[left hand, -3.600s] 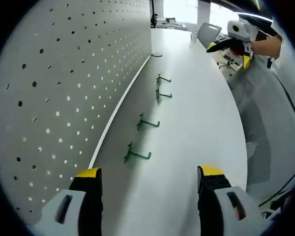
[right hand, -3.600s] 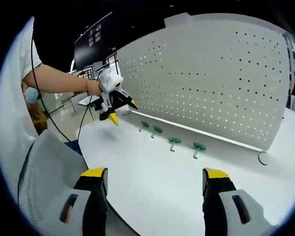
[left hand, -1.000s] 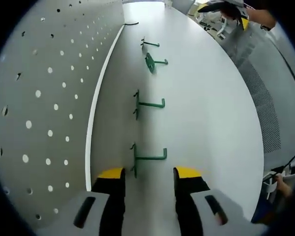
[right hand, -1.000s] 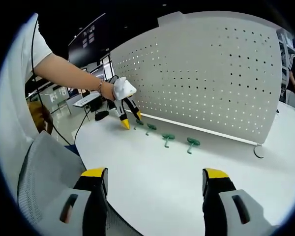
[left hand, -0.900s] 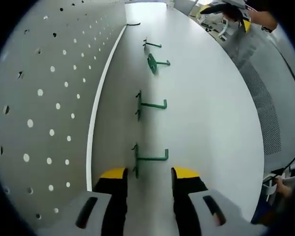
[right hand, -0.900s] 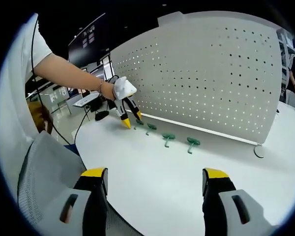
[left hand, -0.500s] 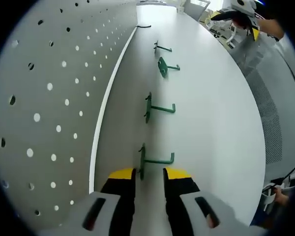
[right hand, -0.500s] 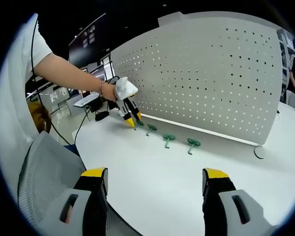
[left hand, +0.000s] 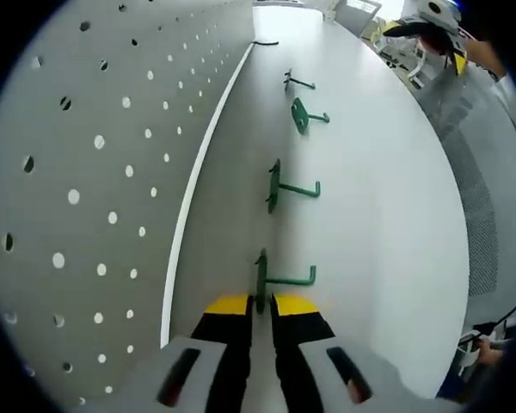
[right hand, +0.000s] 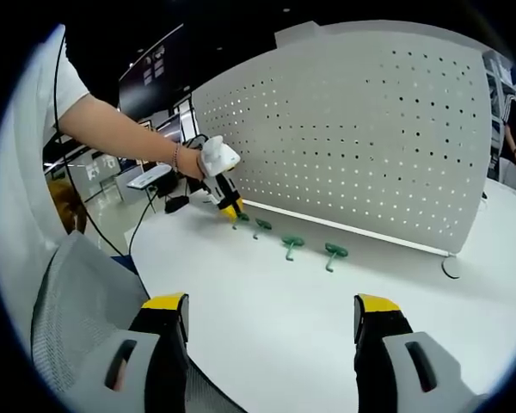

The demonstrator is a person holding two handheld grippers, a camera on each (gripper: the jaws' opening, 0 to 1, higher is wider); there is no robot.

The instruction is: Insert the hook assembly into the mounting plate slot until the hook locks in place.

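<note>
Green hook (left hand: 271,280), nearest of four in a row on white table (left hand: 378,198), is clamped at its backplate betw. jaws of left gripper (left hand: 261,305), beside pegboard (left hand: 95,155). Right gripper (right hand: 271,323) is held w/ jaws apart, well clear.

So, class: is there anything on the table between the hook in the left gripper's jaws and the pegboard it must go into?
Nothing visible does. The left gripper has closed on the nearest green hook, and bare white table lies between it and the pegboard.
</note>
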